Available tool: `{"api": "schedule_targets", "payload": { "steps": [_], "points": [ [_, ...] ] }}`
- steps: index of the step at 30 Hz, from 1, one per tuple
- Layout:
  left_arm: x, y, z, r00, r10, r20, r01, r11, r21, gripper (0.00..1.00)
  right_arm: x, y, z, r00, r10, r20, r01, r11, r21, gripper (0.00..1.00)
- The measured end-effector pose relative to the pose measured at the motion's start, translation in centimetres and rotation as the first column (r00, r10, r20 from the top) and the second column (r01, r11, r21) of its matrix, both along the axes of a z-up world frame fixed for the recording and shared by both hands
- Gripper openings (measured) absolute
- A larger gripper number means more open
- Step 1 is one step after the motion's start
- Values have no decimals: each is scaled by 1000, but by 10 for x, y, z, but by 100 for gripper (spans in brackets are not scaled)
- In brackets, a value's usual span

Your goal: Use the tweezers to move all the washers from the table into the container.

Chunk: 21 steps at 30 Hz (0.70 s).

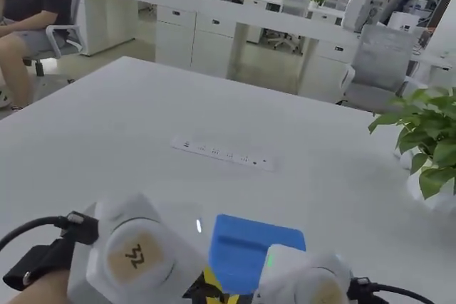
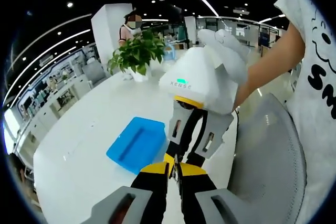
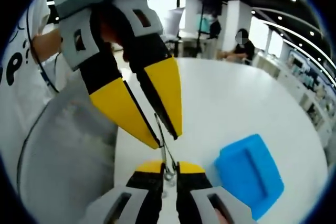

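White table [image 1: 128, 126], wide and bare-topped. Power strip [image 1: 222, 153] flat at mid-table. Right of the strip, at the table edge: potted plant [image 1: 427, 133], leafy. Beyond the strip, off the table: long white counter [image 1: 214, 26], grey office chair [image 1: 377, 62]. Far left of the strip: seated person [image 1: 28, 5], dark shirt.

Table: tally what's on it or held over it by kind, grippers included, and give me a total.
blue container: 1
power strip: 1
potted plant: 1
tweezers: 1
grippers: 2, the left gripper and the right gripper
Total: 6
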<state>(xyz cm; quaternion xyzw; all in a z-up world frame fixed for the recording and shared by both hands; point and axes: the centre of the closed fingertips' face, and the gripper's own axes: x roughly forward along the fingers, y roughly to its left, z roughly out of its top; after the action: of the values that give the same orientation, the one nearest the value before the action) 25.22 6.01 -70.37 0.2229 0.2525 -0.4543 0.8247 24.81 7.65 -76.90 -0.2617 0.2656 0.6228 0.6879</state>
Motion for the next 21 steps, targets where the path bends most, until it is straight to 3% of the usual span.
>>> {"api": "schedule_targets", "payload": {
  "steps": [3, 5, 7, 10, 12, 13, 14, 15, 17, 18, 19, 20, 21],
  "points": [
    [5, 3, 14, 997, 68, 22, -66, 995, -75, 15, 3, -1, 10, 1000, -8, 14, 8, 1000, 17, 5],
    [5, 8, 20, 993, 114, 14, -111, 986, -124, 19, 5, -4, 14, 1000, -16, 19, 16, 1000, 24, 5],
    [5, 19, 22, 983, 181, 28, -174, 973, -151, 24, 9, -6, 19, 999, -32, 23, 31, 999, 34, 5],
    [1, 40, 18, 955, 294, 30, -286, 945, -160, 36, 18, -13, 23, 998, -67, -9, 68, 997, 40, 5],
    [0, 59, 18, 914, 402, 60, -385, 904, -187, 45, 25, -15, 26, 997, -83, -6, 83, 995, 55, 5],
    [-1, 70, 18, 884, 458, 90, -435, 878, -200, 49, 29, -17, 29, 995, -99, -19, 100, 993, 61, 5],
    [-3, 78, 17, 861, 499, 98, -473, 857, -202, 53, 33, -19, 31, 993, -111, -25, 113, 991, 68, 5],
    [-7, 87, 14, 830, 549, 99, -521, 826, -215, 58, 38, -20, 36, 992, -125, -27, 127, 988, 83, 5],
    [-12, 98, 9, 795, 600, 90, -571, 790, -224, 65, 48, -23, 40, 988, -148, -35, 150, 984, 96, 5],
    [-16, 105, 4, 766, 637, 81, -608, 760, -230, 70, 52, -24, 41, 987, -155, -35, 158, 983, 98, 5],
    [-19, 109, -1, 752, 656, 67, -628, 744, -230, 74, 56, -25, 41, 986, -162, -34, 164, 982, 98, 5],
    [-22, 115, -8, 728, 684, 51, -659, 718, -223, 78, 60, -26, 41, 985, -168, -34, 171, 980, 97, 5],
    [-23, 117, -11, 714, 699, 46, -674, 704, -223, 83, 66, -27, 42, 983, -180, -35, 182, 978, 100, 5]
  ]
}}
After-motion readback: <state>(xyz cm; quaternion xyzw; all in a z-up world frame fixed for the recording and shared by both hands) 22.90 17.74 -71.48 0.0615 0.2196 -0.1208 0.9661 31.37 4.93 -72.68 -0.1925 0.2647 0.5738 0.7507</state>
